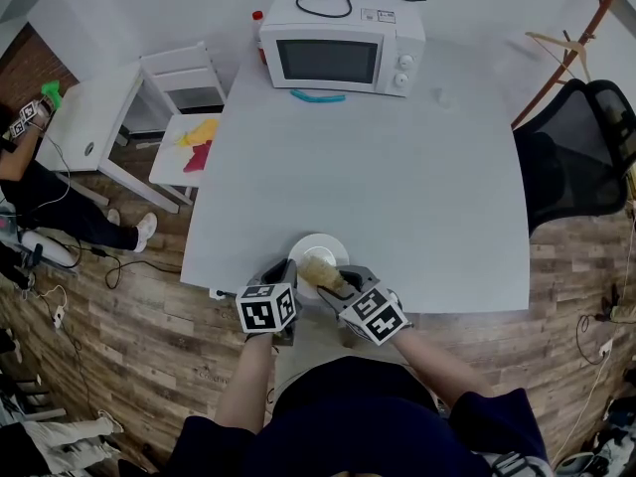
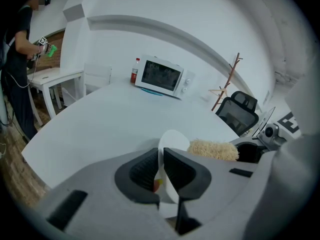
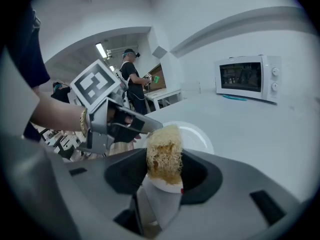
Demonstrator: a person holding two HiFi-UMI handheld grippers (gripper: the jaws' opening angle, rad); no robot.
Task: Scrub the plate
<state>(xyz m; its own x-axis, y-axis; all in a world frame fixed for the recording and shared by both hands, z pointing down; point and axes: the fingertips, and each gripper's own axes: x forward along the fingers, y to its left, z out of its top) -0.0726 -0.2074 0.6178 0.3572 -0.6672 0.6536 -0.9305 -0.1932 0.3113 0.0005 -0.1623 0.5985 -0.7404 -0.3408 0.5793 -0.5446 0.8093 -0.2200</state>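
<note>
Gripping the plate (image 2: 173, 140) by its near rim, the left tongs (image 2: 161, 157) stand closed on it: the thin white edge runs between the two dark pads, and we see no gap on either side. The plate sits at the near edge of the white bench (image 1: 397, 177), directly in front of the person, and the head view shows its round face. We cannot confirm whether it lies flat on the bench or is tipped up.

The right tongs (image 3: 163, 178) are closed on a tan loofah scrubber (image 3: 164, 151), which projects forward past the jaw tips. In the head view the scrubber lies over the near part of the plate, just beside the tips of the left tongs. We cannot verify contact between scrubber and plate.

At the far edge of the bench we note a white microwave (image 1: 340, 56) with a black cable (image 1: 338, 3) coiled on its top, and a teal item (image 1: 318, 95) lying in front of it. A black office chair (image 1: 576, 152) stands to the right of the bench.
</note>
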